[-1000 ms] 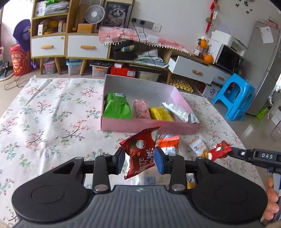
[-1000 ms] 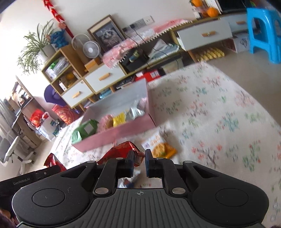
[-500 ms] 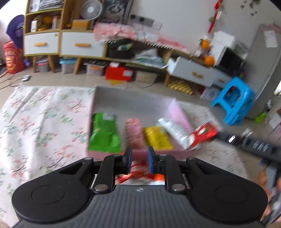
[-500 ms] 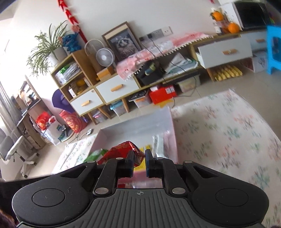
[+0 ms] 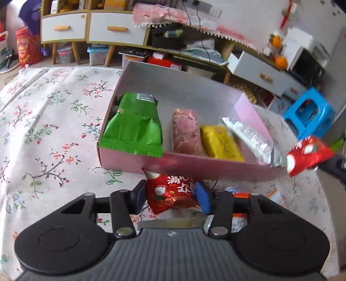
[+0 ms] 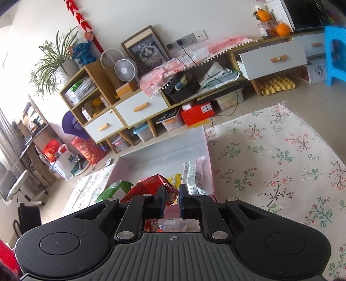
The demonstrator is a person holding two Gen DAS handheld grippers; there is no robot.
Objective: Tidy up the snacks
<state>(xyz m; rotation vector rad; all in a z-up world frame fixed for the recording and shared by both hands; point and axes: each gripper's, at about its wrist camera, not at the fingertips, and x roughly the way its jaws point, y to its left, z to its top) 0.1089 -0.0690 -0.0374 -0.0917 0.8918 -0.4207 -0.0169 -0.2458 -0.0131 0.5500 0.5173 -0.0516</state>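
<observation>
Your left gripper (image 5: 172, 195) has just been opening — a red snack packet (image 5: 170, 192) sits between its fingers, the pink box (image 5: 194, 166) just ahead. Your right gripper (image 6: 172, 200) clamps another red packet (image 6: 149, 183) — above that box.

A white wall (image 6: 151, 19) runs along the far side, with a framed animal picture (image 6: 147, 51) leaning on it beside grey sockets (image 6: 190, 39) and a string of red ornaments (image 6: 82, 19) hanging at the left. Below stands a long low wooden cabinet (image 6: 138, 108) with white drawers, a small white fan (image 6: 125, 70) and a potted plant (image 6: 56, 60) on top, storage boxes beneath on the pale tiled floor (image 6: 259, 103). A blue plastic stool (image 5: 309, 112) stands at the far right, oranges (image 6: 283, 29) sit by a microwave, and daylight comes in from the left.
</observation>
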